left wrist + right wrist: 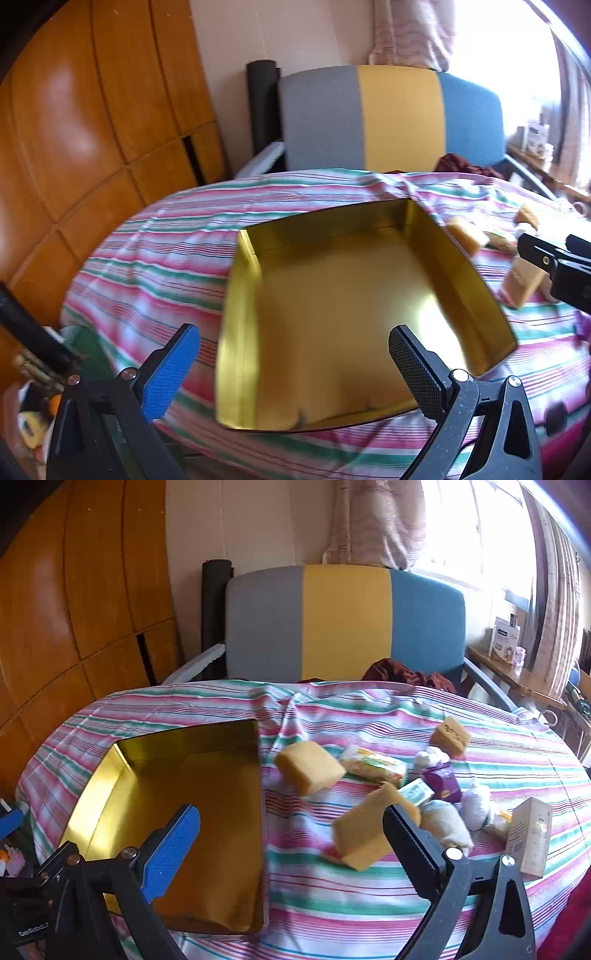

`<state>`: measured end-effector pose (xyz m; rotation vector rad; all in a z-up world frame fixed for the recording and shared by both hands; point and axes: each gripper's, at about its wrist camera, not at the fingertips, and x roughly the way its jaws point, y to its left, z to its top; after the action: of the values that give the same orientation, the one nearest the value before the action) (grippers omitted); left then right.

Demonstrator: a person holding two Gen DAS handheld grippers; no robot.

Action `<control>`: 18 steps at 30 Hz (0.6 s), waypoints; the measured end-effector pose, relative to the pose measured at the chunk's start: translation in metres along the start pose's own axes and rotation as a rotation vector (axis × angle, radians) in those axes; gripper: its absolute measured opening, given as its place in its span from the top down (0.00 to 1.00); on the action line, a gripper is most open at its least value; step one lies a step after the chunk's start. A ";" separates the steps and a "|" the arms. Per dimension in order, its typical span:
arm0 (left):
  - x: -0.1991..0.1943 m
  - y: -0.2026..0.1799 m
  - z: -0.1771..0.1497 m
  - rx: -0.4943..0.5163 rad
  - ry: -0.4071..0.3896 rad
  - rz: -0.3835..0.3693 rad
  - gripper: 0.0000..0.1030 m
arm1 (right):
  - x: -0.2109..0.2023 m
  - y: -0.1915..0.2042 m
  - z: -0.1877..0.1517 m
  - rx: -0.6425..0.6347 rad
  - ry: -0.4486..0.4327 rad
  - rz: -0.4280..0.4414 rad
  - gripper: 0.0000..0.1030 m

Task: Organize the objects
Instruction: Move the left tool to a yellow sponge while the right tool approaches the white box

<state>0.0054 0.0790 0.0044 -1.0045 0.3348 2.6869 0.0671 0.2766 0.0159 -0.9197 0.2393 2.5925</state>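
A gold metal tin (332, 295) lies open and empty on the striped cloth; it also shows in the right wrist view (207, 812). My left gripper (293, 369) is open above the tin's near edge. My right gripper (291, 845) is open and empty, over the cloth between the tin and a yellow sponge (364, 830). A second sponge (308, 766) and a third (450, 735) lie further back. Among them lie a wrapped packet (373, 764), a purple carton (443, 779), white rolls (447, 825) and a cream box (530, 836).
The table is covered by a striped cloth (369, 886). A grey, yellow and blue chair (343, 624) stands behind it, with a dark red cloth (406, 674) on its seat. Wooden cabinets (74, 609) are at the left. A side shelf (517, 672) is at the right.
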 end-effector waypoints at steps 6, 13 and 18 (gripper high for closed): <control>0.010 -0.019 0.008 0.027 0.048 -0.137 0.00 | 0.009 -0.055 0.011 0.040 0.048 -0.071 0.01; 0.012 -0.046 0.026 0.073 0.047 -0.255 0.00 | 0.023 -0.145 0.021 0.111 0.051 -0.195 0.01; 0.013 -0.086 0.057 0.224 -0.018 -0.318 0.00 | 0.032 -0.197 0.011 0.218 0.053 -0.208 0.01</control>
<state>-0.0117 0.1794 0.0274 -0.8832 0.4223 2.3140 0.1177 0.4696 -0.0021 -0.8844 0.4096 2.3012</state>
